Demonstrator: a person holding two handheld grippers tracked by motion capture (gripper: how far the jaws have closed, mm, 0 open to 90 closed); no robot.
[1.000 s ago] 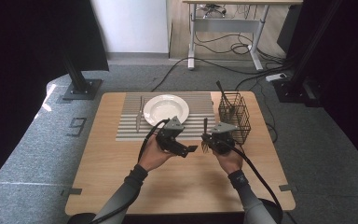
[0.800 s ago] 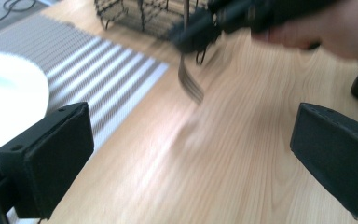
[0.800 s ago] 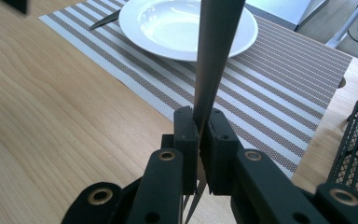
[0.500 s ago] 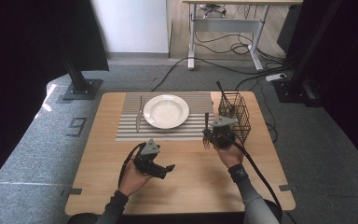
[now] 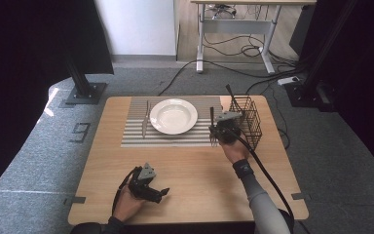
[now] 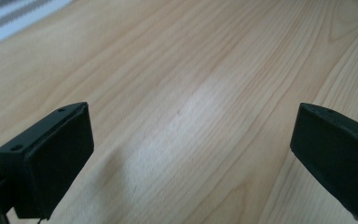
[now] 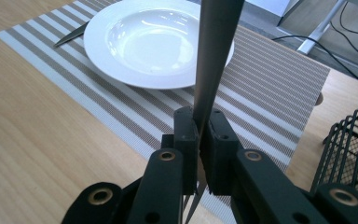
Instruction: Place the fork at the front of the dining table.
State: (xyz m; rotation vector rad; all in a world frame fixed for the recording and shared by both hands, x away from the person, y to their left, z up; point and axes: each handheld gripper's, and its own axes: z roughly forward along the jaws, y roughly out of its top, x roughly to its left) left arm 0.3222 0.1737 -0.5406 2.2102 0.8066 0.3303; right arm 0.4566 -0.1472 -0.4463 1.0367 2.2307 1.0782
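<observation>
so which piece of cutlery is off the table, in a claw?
The fork, clamped in the right claw at the placemat's right edge. The knife lies flat left of the plate; another utensil stands in the wire basket.

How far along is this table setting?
Done: a plate sits on the striped placemat with a knife on its left side. In hand: the right gripper clamps a fork beside the wire basket. Left: probably laying that fork down. The left gripper is open, near the table's front.

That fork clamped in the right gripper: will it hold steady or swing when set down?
The fork looks stiff metal, unlikely to bend. The right gripper pinches its thin, smooth handle, so it may pivot or slip. Its tines hang down, probably touching the placemat first.
</observation>
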